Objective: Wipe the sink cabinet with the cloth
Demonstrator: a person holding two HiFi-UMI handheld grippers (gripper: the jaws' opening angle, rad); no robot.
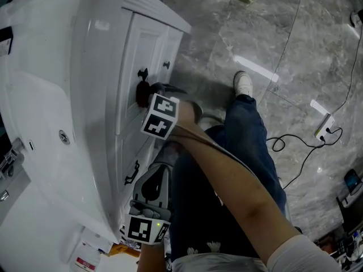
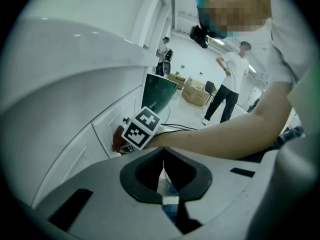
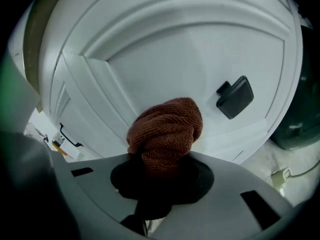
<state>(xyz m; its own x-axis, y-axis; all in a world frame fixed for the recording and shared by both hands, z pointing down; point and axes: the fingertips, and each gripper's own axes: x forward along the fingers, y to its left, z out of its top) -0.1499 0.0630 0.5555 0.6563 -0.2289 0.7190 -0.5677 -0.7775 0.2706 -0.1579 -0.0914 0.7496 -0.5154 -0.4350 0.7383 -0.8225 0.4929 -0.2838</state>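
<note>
The white sink cabinet (image 1: 133, 55) fills the left of the head view, with its basin (image 1: 45, 123) on top. My right gripper (image 1: 148, 98) is shut on a bunched red-brown cloth (image 1: 142, 94) and presses it against a door panel. In the right gripper view the cloth (image 3: 167, 134) bulges out of the right gripper (image 3: 162, 169), left of and below a black door handle (image 3: 235, 97). My left gripper (image 1: 159, 163) hangs lower down, beside the cabinet front. Nothing shows in the left gripper (image 2: 163, 171), and its jaws are together. The cloth (image 2: 117, 139) is also visible there.
The person's jeans leg and white shoe (image 1: 243, 84) stand on grey marble floor right of the cabinet. Cables (image 1: 295, 146) and a power strip (image 1: 323, 129) lie farther right. A dark green bin (image 2: 159, 91) stands by the cabinet end. People (image 2: 227, 84) and boxes (image 2: 197, 91) are far behind.
</note>
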